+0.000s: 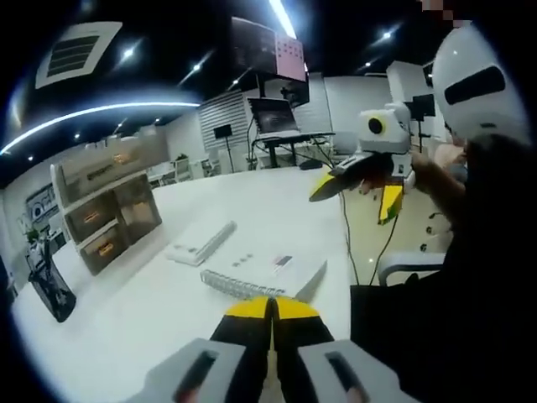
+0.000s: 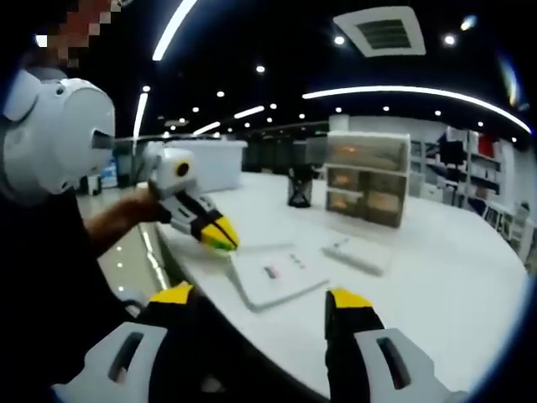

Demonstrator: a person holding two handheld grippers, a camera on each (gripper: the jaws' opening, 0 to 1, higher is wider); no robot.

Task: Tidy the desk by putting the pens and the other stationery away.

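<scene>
We see the spiral notebook (image 1: pixel 264 275) lying on the white desk (image 1: pixel 151 311), just beyond our left gripper (image 1: pixel 271 309), whose jaws are together. Our right gripper (image 2: pixel 260 302), jaws apart and empty, hovers near the notebook's edge, and the drawer organizer (image 2: pixel 367 178) stands beyond it.

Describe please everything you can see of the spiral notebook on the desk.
The spiral notebook is closed and lies flat on the white desk, near the edge on the person's side. Its cover is white, with a small dark label and a few tiny marks. A metal wire coil binds one long edge. Neither gripper touches it. A flat white case lies apart from it, toward the drawer organizer.
</scene>
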